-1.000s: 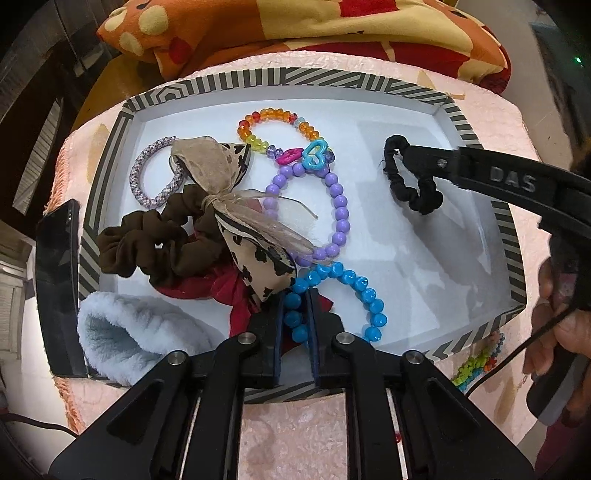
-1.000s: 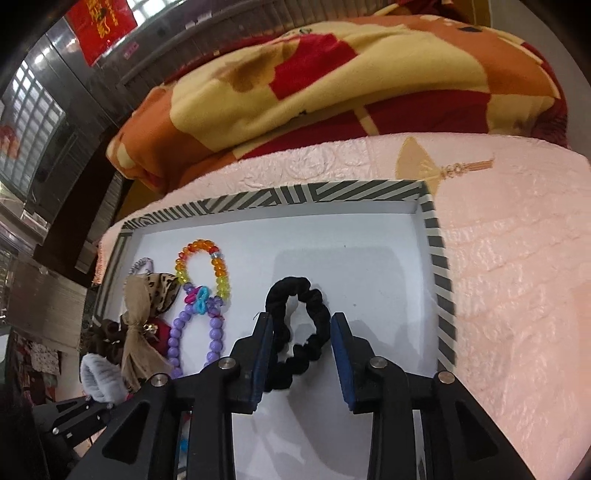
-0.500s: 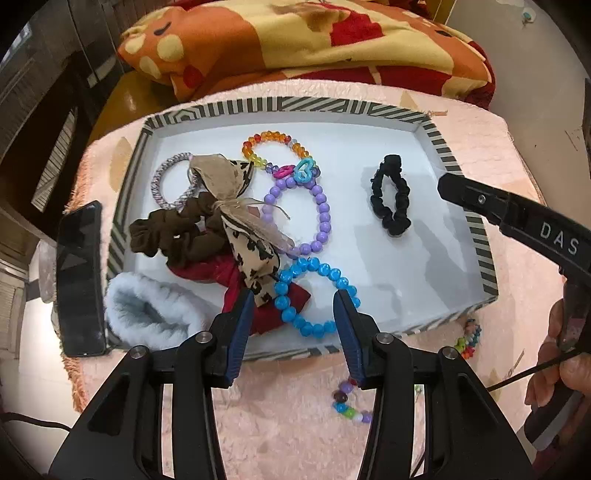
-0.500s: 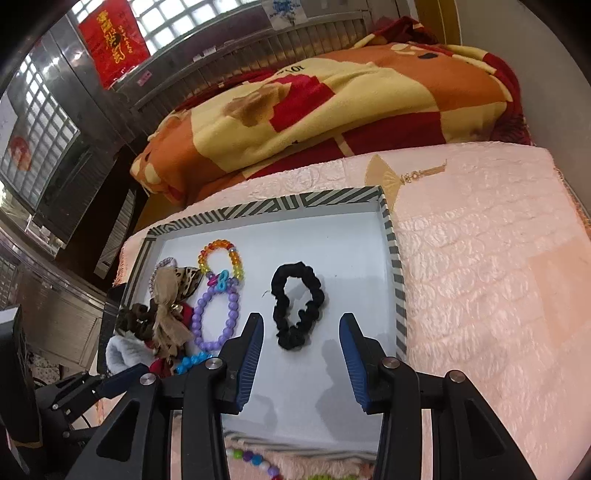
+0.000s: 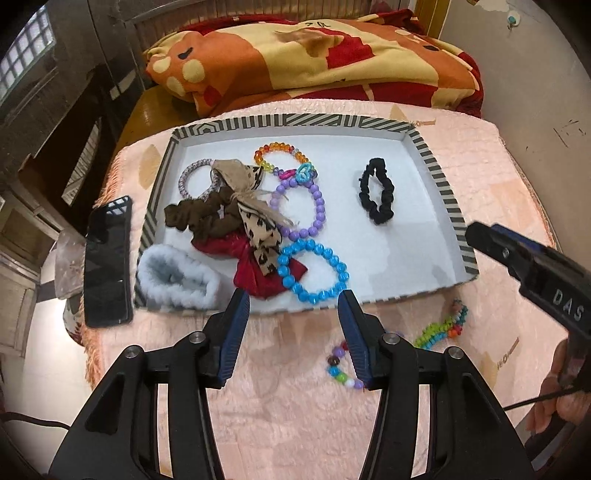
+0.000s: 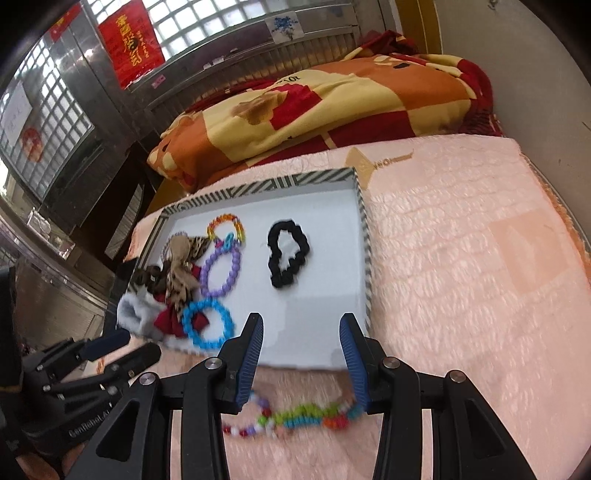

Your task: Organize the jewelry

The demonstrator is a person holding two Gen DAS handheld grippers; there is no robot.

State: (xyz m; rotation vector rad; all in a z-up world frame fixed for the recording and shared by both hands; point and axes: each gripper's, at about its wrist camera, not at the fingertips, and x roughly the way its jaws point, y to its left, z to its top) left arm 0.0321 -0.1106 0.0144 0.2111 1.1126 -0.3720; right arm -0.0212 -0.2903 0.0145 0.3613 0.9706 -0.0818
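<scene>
I see a soft pink cover [image 6: 461,258] spread over the surface. Behind it lies a big folded blanket [image 5: 314,55], orange, yellow and red. A pale wall [image 5: 546,74] stands on the right. On the left I see a window [image 6: 207,18] with small square panes, bright with daylight, and a red banner [image 6: 129,40] hanging there.

A home bedroom: ahead of the gripper a folded orange-and-yellow fleece blanket [image 5: 314,62] lies on a pink quilted mattress [image 6: 461,258].
</scene>
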